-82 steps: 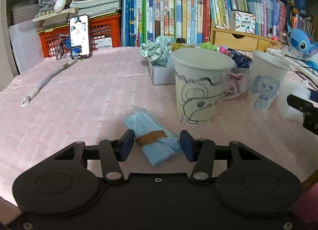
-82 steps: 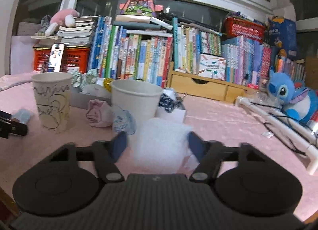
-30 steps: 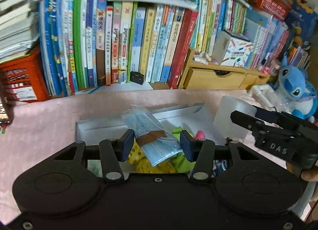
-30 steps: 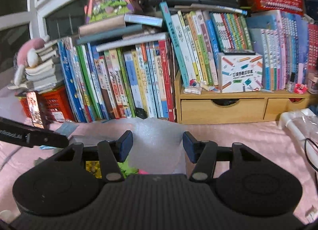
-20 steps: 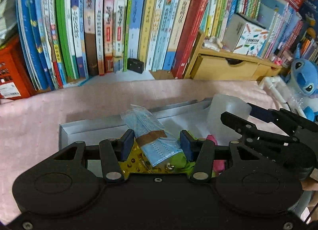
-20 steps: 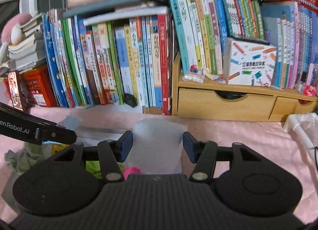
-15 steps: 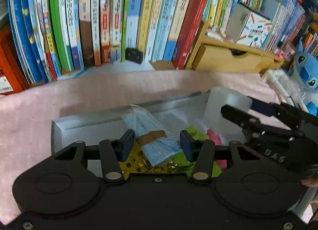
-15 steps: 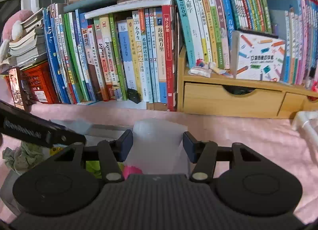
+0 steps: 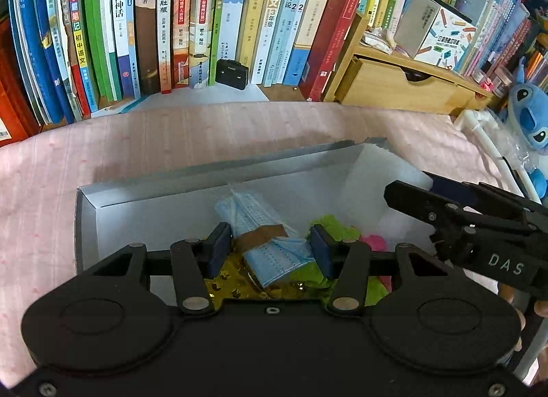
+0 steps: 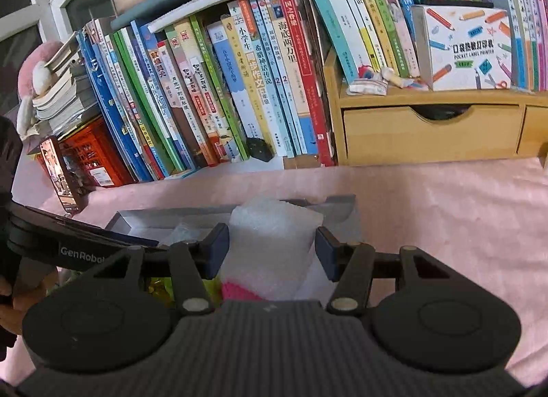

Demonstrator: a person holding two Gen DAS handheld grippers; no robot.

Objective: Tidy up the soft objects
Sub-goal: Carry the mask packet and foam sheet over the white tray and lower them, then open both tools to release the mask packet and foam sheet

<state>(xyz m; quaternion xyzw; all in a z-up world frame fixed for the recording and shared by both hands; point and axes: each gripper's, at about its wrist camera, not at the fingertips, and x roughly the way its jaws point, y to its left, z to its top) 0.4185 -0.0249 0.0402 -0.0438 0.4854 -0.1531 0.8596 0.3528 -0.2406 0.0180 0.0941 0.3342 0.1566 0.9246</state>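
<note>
My left gripper (image 9: 270, 248) is shut on a pack of blue face masks (image 9: 253, 222) bound with a brown band. It hangs inside the open grey box (image 9: 154, 188) on the pink cloth, over a yellow sequinned thing (image 9: 233, 289) and green soft stuff (image 9: 332, 225). My right gripper (image 10: 270, 246) is shut on a white foam sheet (image 10: 274, 225). The left wrist view shows that foam sheet (image 9: 376, 174) at the box's right end, above something pink (image 9: 375, 243). In the right wrist view the box's far wall (image 10: 335, 203) shows behind the foam.
A row of upright books (image 9: 205, 20) and a wooden drawer unit (image 9: 394, 85) stand just behind the box. A blue plush toy (image 9: 529, 119) and a white pipe (image 9: 486, 136) lie at the right. A phone on a stand (image 10: 60, 174) and a red crate (image 10: 92, 157) are at the left.
Both grippers have sunk toward the grey box and tipped downward with their loads. The box looks larger, and the foam sheet has come down into its right end.
</note>
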